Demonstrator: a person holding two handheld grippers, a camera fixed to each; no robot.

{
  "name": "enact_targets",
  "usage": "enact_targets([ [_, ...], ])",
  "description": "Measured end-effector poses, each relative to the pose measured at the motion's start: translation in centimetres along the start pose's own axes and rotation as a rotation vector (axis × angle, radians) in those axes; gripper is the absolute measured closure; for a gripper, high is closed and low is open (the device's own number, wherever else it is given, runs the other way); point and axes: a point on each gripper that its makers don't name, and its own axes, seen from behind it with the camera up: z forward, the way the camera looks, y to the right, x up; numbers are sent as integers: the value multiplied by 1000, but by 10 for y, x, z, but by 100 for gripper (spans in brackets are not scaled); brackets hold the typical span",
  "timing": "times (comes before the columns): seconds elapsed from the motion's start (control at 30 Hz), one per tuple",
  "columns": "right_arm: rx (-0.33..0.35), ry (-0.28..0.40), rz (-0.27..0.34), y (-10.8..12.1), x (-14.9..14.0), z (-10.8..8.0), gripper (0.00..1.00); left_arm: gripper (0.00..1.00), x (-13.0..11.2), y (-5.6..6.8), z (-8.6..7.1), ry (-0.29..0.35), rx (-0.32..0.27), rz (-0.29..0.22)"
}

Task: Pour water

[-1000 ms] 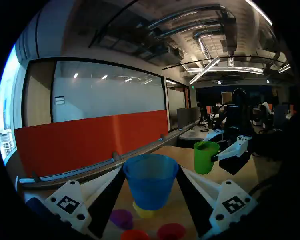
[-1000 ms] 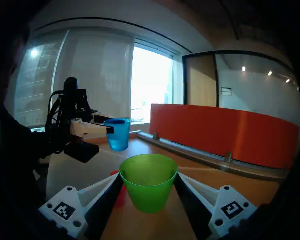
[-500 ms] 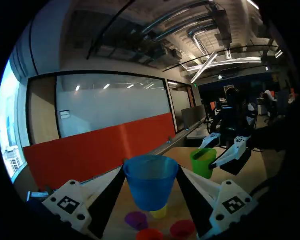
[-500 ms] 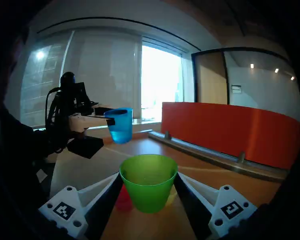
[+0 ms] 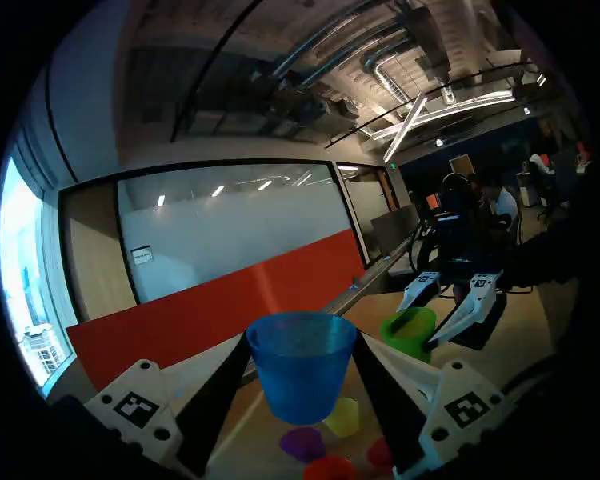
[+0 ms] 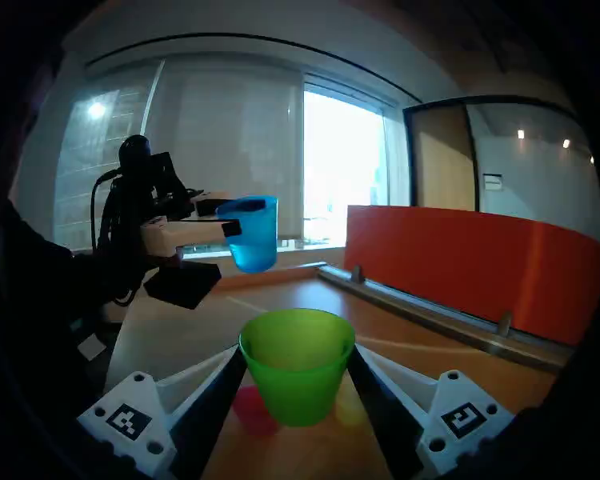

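Blue cup (image 5: 302, 366), see-through and upright, clamped between both fingers of the left gripper (image 5: 301, 352), raised above the wooden table (image 6: 180, 336). Green cup (image 6: 298, 364), opaque and upright, clamped the same way in the right gripper (image 6: 298, 360), well apart from the blue one. Under the blue cup, on the table: a yellow cup (image 5: 342, 416), a purple cup (image 5: 302, 442), a red cup (image 5: 330, 468). Behind, an orange partition (image 6: 476, 264) along the table's far edge. Cannot tell what either held cup contains.
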Motion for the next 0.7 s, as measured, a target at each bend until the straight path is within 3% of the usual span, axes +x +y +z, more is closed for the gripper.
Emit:
enact_targets([
  [0.23,29,2,9,-6,0,12,10,12,4,-1,-2,6,11,47],
  [0.7,89,0,18,-18,-2,32,10,12,15,1,1,15,15,188],
])
